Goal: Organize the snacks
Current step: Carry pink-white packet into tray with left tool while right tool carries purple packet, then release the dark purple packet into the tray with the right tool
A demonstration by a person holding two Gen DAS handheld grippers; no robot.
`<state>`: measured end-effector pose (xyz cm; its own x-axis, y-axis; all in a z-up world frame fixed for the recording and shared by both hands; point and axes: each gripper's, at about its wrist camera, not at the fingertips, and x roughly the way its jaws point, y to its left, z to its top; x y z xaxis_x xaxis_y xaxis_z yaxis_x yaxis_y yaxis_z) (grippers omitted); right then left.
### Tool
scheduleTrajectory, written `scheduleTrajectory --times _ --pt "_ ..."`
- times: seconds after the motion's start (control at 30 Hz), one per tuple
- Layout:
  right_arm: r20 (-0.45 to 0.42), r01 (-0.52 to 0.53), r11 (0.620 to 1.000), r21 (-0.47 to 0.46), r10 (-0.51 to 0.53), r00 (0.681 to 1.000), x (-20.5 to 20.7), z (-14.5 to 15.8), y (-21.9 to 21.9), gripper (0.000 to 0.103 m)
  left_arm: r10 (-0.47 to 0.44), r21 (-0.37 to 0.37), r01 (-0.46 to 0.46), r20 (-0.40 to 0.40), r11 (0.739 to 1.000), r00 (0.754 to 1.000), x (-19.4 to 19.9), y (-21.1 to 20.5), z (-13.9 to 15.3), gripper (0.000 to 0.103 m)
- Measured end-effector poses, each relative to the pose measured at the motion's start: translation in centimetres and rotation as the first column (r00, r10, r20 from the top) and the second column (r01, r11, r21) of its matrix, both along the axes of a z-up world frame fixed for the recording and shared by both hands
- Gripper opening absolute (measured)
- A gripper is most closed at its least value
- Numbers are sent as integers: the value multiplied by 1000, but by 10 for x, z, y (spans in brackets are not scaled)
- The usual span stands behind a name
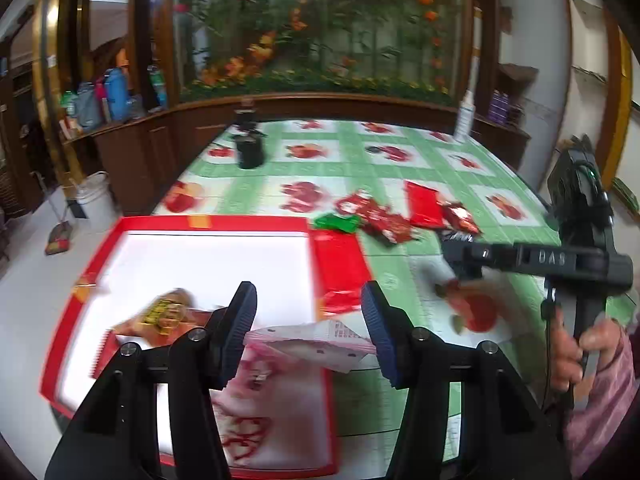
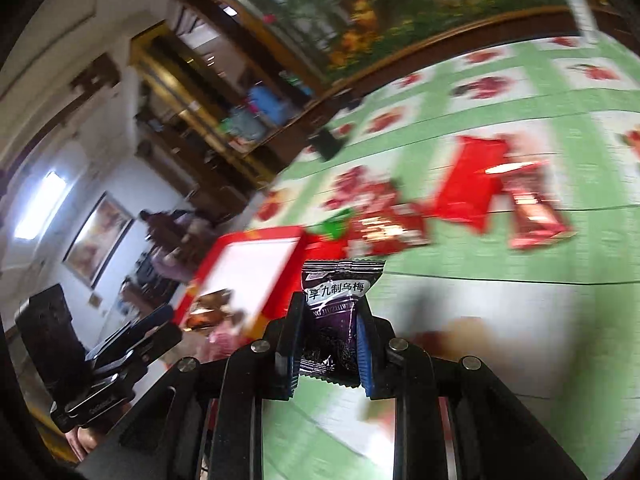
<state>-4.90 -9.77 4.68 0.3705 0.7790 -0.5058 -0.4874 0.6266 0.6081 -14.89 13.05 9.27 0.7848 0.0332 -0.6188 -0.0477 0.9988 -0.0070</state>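
A red-rimmed box [image 1: 208,224] with a white floor lies at the table's left. It holds an orange packet [image 1: 160,316] and a pink-and-white packet [image 1: 312,344]. My left gripper [image 1: 308,324] is open and empty above the box's right side, over the pink packet. My right gripper [image 2: 328,344] is shut on a dark purple plum snack packet [image 2: 336,312], held above the table right of the box [image 2: 256,240]. The right gripper also shows in the left wrist view [image 1: 464,256]. Several red snack packets [image 1: 380,216] and a green one [image 1: 336,222] lie loose on the table.
The table has a green-and-white fruit-print cloth [image 1: 400,272]. A black device [image 1: 250,148] and a white bottle [image 1: 464,114] stand at its far side. Wooden cabinets [image 1: 132,148] run behind. A white bucket [image 1: 96,196] stands on the floor at left.
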Motion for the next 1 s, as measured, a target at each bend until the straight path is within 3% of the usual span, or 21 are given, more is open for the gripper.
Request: scheduleTrajectory --times 0.27,0.5,1.0 --pt "10 -186 982 17 186 983 -16 6 102 23 144 63 -145 31 987 989 -7 43 -3 53" --pt "8 -270 963 -21 270 963 -30 -1 154 23 232 103 -233 20 967 973 -8 70 -16 53" --pt "21 -286 958 -32 287 958 -33 -1 160 27 296 166 -298 37 940 954 -9 76 -21 54"
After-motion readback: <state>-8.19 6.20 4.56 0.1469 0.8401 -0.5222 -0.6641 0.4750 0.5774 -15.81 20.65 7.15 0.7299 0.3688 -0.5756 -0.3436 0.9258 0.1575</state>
